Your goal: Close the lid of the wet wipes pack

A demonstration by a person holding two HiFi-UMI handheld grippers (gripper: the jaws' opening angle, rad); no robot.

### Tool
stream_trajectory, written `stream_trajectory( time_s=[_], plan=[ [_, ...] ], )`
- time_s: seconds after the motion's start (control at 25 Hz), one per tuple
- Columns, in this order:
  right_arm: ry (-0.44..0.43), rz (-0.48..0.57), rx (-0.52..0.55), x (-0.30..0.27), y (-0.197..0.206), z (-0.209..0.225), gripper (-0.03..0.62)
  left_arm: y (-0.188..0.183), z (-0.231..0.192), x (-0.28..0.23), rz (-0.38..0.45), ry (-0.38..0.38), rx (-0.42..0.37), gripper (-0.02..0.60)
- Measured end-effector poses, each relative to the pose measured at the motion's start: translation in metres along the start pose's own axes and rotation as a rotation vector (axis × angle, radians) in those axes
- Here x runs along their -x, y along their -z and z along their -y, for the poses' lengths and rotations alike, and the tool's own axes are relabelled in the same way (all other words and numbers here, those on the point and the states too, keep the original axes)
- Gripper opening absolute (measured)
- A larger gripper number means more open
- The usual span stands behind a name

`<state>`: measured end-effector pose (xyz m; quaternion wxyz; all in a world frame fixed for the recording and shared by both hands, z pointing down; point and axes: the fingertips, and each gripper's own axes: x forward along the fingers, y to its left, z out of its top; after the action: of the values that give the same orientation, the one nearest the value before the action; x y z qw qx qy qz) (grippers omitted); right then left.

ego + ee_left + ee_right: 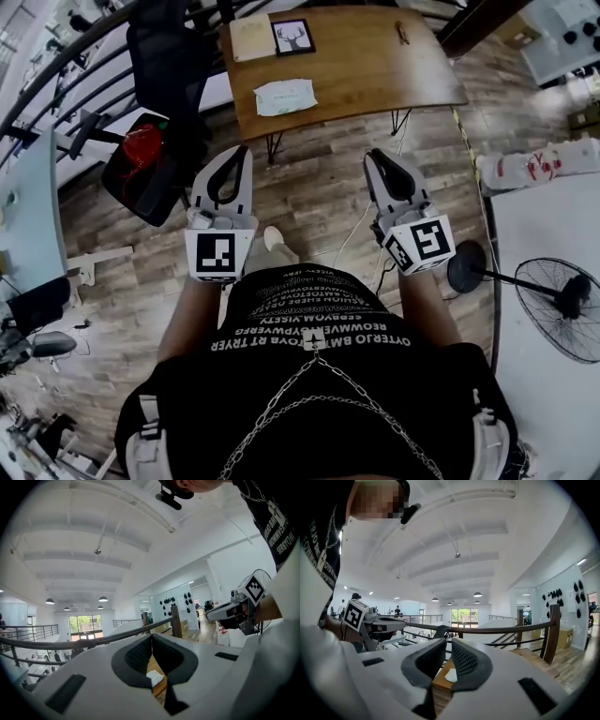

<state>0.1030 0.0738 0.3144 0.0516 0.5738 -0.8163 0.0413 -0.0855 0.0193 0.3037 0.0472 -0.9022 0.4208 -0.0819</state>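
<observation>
The wet wipes pack [285,97], pale green and white, lies flat near the front edge of the wooden table [375,66] ahead of me. At this size I cannot tell how its lid stands. Both grippers hang over the floor close to my body, well short of the table. My left gripper [247,150] has its tips touching and holds nothing. On my right gripper [372,153] the tips stand a narrow slit apart, also empty. Through the left gripper's [151,635] jaws the pack [154,679] shows small. It shows too below the right gripper's [448,641] tips, as the pack [451,675].
On the table also lie a framed deer picture [293,37], a tan notebook [251,39] and a small dark item [402,33]. A black chair [164,56] and a bin with red contents [142,169] stand left. A fan [562,295] and a white table [544,356] stand right.
</observation>
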Motion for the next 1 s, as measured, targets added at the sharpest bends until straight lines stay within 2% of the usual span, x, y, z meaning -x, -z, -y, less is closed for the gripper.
stream_trajectory(
  time_s=[0.6, 0.8, 1.0],
  plan=[
    [0.005, -0.026, 0.012, -0.096, -0.015, -0.011, 0.043, 0.018, -0.089, -0.045, 0.001, 0.011, 0.032, 0.028],
    [0.007, -0.028, 0.007, -0.113, -0.017, -0.016, 0.043, 0.018, -0.102, -0.05, 0.006, 0.028, 0.038, 0.028],
    [0.008, -0.011, 0.011, -0.116, -0.024, -0.019, 0.043, 0.02, -0.098, -0.055, 0.006, 0.068, 0.042, 0.028]
  ],
)
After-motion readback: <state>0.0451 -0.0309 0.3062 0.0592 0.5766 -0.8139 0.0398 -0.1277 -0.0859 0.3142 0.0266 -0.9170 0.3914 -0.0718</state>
